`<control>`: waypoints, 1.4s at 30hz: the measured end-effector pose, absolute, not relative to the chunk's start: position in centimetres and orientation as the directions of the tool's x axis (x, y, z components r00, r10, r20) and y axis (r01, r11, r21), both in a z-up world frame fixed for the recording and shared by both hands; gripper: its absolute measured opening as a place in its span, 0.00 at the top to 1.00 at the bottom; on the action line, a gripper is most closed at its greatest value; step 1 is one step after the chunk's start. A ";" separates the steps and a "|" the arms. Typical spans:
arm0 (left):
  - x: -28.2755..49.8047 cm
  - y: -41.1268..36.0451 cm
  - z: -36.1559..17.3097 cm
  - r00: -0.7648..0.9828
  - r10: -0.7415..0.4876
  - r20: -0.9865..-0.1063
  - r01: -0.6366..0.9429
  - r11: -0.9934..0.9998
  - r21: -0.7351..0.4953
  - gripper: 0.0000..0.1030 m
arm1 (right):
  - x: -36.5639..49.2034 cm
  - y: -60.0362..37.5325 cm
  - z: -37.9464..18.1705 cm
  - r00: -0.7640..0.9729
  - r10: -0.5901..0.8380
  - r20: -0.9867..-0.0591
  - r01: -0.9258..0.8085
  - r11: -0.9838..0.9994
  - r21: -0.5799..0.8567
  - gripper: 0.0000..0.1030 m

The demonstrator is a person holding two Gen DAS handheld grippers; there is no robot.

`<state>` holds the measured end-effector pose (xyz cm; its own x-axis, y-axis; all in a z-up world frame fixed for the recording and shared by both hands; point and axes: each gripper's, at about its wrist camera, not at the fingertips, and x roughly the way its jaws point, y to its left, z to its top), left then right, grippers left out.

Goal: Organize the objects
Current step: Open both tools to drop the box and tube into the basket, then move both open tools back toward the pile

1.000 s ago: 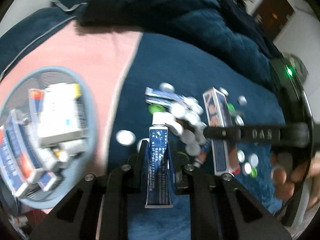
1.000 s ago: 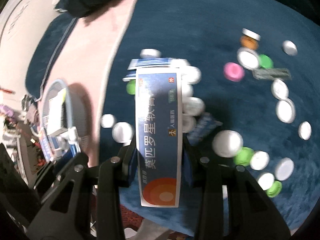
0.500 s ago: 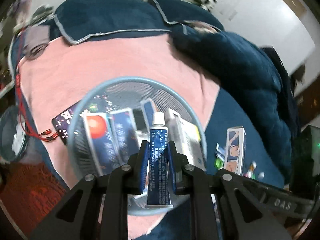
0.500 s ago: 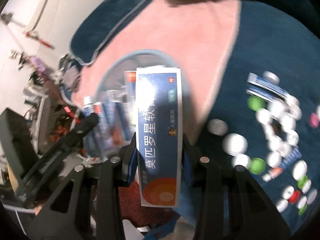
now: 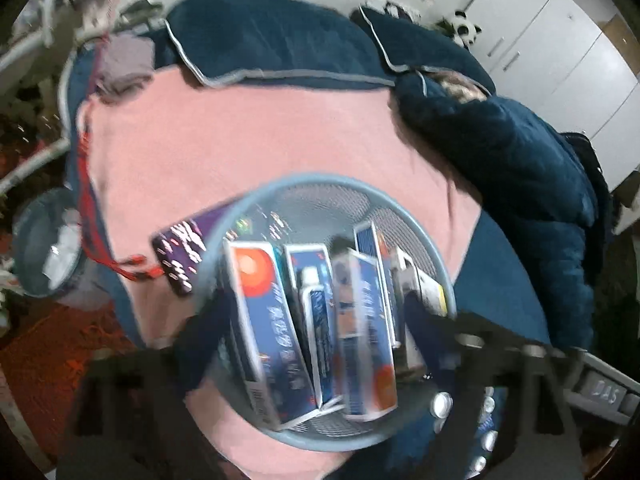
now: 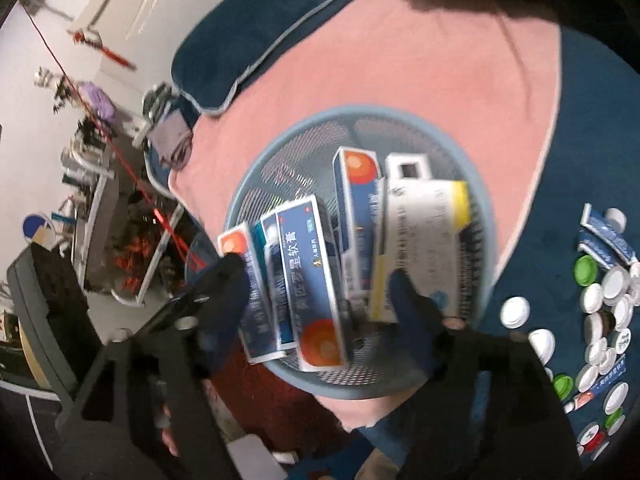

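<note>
Both grippers are hovering over the round mesh basket (image 5: 256, 196), which is sitting on the pink towel (image 5: 280, 128) near its edge with the dark blue blanket (image 6: 592, 128).

The left gripper (image 5: 316, 320) is opening, fingers spreading; the ointment tube (image 5: 316, 312) is lying loose among the boxes, no pad pressing it.

The right gripper (image 6: 320, 292) is opening as well; the blue-and-orange box (image 6: 312, 280) is between its fingers, apparently already released and dropping into the basket.

Recommended practice: finish spreading the fingers fully and lift straight away, so no pad drags a box out.

The basket is rigid wire mesh with a smooth blue rim. The boxes are slim glossy cardboard; the tube is soft with a white cap. Round plastic bottle caps (image 6: 516, 312) are lying scattered on the plush blanket.
</note>
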<state>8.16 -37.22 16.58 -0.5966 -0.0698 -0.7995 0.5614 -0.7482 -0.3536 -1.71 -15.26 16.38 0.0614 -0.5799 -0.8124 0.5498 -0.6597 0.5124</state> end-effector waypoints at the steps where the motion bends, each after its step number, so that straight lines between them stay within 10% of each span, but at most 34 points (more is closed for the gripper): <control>1: 8.2 -37.0 16.9 -0.593 -0.089 -0.800 0.566 -0.753 -0.336 0.04 | -1.9 -14.4 16.5 0.040 -0.573 -0.818 0.540 -0.677 0.500 0.10; 11: 6.8 -31.1 17.7 -0.447 -0.267 -0.854 0.511 -0.860 0.001 0.01 | -0.7 -9.2 15.1 -0.025 -0.454 -0.891 0.545 -0.753 0.368 0.00; 42: 4.0 -19.3 15.7 -0.408 -0.196 -0.892 0.324 -0.944 0.059 0.01 | -1.7 2.1 13.4 -0.067 -0.419 -0.906 0.419 -0.835 0.355 0.00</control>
<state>3.99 -19.30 15.68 -0.4076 -0.1956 -0.8920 0.3238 -0.9443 0.0591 -1.71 2.09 13.36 -0.0669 -0.4189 -0.9056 0.4193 -0.8354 0.3555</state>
